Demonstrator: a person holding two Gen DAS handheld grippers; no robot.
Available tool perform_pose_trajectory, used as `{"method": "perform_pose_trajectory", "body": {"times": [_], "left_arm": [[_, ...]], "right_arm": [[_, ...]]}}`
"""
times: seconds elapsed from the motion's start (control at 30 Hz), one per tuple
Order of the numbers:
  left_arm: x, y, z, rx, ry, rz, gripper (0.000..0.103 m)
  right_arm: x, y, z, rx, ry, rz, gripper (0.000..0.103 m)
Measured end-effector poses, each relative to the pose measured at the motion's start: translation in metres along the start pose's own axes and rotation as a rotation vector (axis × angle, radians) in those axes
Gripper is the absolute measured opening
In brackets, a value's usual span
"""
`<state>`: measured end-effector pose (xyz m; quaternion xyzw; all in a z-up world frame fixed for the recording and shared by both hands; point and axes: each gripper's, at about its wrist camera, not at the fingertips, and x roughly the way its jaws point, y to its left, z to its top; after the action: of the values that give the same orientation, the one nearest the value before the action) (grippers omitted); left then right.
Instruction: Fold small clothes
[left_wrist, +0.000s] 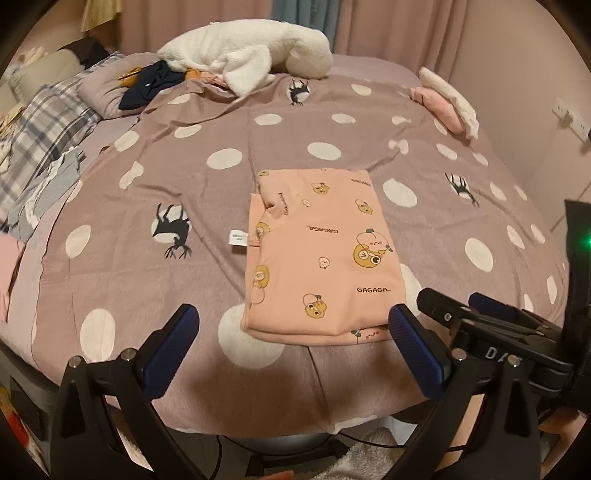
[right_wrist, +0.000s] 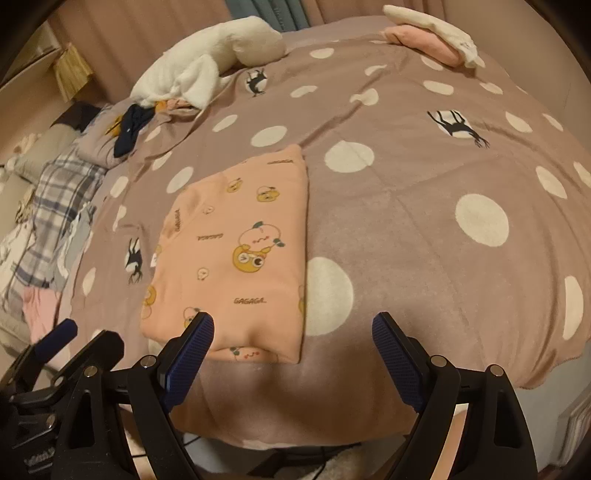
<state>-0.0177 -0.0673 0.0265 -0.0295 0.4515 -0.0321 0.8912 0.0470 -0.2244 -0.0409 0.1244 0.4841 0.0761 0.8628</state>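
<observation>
Both your left gripper (left_wrist: 293, 325) and right gripper (right_wrist: 291, 332) gape empty; pinch the soft, limp pink garment (left_wrist: 321, 251) by its near hem corners.

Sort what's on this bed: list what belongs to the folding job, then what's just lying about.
Part of the job:
- pink cartoon-print garment, lying folded flat
- left gripper, fingers open
- right gripper, fingers open

Just lying about:
- white plush toy
- dark navy cloth
- plaid fabric
- pink and white bundle
- polka-dot bedcover
</observation>
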Motion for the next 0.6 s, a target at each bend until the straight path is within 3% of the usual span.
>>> {"method": "perform_pose_trajectory", "body": {"times": [0.27,0.6], "left_arm": [[-0.015,0.017,-0.002,-0.050,-0.056,0.050,0.103],[-0.018,0.003,-0.002,0.037,-0.129,0.064,0.103]], "right_arm": [[-0.010,0.003,-0.006,-0.025,-0.040,-0.019,0.088],[-0.009,0.012,-0.007,-0.048,-0.056,-0.003,0.088]]}}
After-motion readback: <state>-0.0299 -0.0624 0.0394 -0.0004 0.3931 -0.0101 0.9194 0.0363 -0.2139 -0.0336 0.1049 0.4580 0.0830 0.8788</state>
